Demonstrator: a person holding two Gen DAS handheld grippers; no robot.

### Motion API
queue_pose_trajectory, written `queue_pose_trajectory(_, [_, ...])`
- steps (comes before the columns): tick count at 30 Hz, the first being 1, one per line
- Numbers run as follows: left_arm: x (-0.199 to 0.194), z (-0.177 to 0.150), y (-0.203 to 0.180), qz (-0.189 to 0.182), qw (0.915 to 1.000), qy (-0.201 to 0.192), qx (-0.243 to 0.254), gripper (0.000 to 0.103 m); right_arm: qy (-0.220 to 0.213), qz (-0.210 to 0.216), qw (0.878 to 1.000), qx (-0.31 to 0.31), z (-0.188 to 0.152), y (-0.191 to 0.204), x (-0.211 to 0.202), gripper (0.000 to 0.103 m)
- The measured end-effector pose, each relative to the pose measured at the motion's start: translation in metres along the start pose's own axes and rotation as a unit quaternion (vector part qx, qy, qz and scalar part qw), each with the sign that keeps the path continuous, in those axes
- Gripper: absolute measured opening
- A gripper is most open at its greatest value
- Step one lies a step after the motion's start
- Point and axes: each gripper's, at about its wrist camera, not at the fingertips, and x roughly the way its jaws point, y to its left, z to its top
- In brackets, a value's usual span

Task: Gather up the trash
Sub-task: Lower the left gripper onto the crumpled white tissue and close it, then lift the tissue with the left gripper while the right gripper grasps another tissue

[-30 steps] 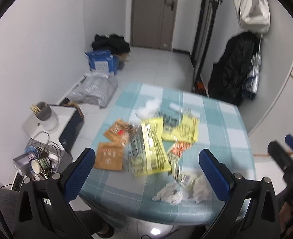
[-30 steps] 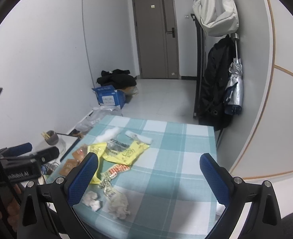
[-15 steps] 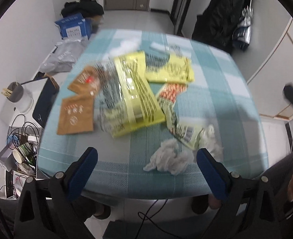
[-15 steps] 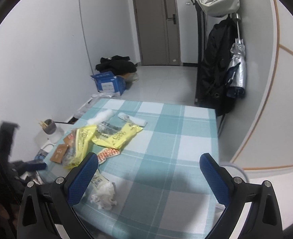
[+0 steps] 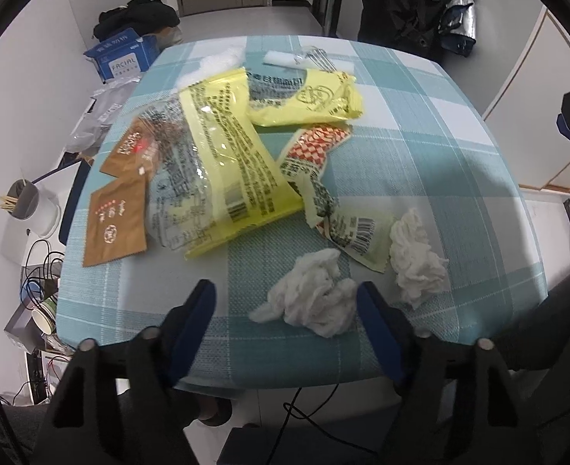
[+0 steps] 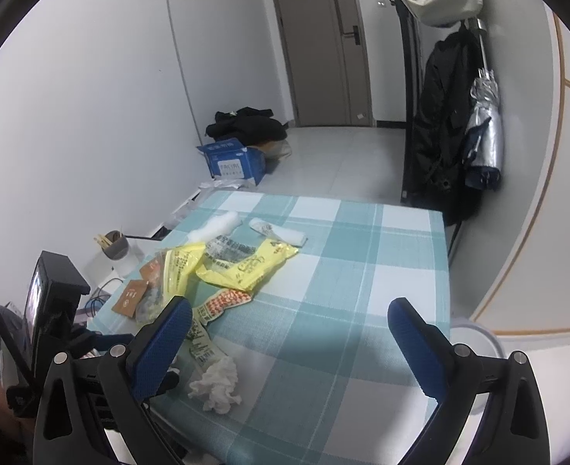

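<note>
Trash lies on a teal checked table [image 5: 420, 162]. In the left wrist view my left gripper [image 5: 287, 310] is open, its fingers on either side of a crumpled white tissue [image 5: 312, 298] at the near edge. A second tissue [image 5: 417, 259] lies to the right. Behind are a large yellow wrapper [image 5: 227, 155], another yellow wrapper [image 5: 304, 97], a red-patterned wrapper [image 5: 316, 155] and two brown sachets [image 5: 114, 224]. My right gripper [image 6: 285, 329] is open and empty above the table's near right part [image 6: 323, 348]; a tissue [image 6: 217, 385] lies left of its middle.
A white bin rim [image 6: 479, 341] shows past the table's right edge. A blue carton [image 6: 234, 161], dark clothes and cables lie on the floor at the left. A cup with sticks [image 5: 29, 205] stands on a white stand. A coat and umbrella [image 6: 482, 131] hang at the right wall.
My left gripper has dropped and tilted down toward the near table edge, now straddling the crumpled tissue, with its fingers closer together. The right gripper has shifted only slightly.
</note>
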Motion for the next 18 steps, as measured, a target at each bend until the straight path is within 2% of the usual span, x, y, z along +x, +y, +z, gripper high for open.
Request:
queue_pose_trajectory(4, [0.003, 0.000, -0.001, -0.009, 0.9999, 0.007, 0.008, 0.042, 0.015, -0.007, 1.000, 0.004, -0.001, -0.002, 0.003, 0.101])
queue_pose_trajectory(6, [0.006, 0.002, -0.001, -0.016, 0.9998, 0.013, 0.004, 0.020, 0.023, -0.009, 1.000, 0.003, -0.003, -0.003, 0.005, 0.101])
queue_pose_trajectory(9, [0.006, 0.003, -0.001, -0.028, 0.9995, 0.016, -0.003, 0.012, 0.035, -0.007, 0.999, 0.004, -0.007, -0.004, 0.008, 0.101])
queue_pose_trajectory(13, [0.003, 0.005, 0.005, -0.047, 0.9984, 0.015, -0.026, 0.011, 0.044, -0.006, 0.999, 0.005, -0.010, -0.006, 0.010, 0.100])
queue_pose_trajectory(16, [0.000, 0.006, 0.011, -0.051, 0.9978, 0.012, -0.039, 0.010, 0.056, -0.007, 0.998, 0.000, -0.013, -0.004, 0.012, 0.095])
queue_pose_trajectory(18, [-0.002, 0.007, 0.013, -0.051, 0.9978, 0.008, -0.042, 0.010, 0.069, -0.006, 0.998, -0.006, -0.017, -0.001, 0.016, 0.088])
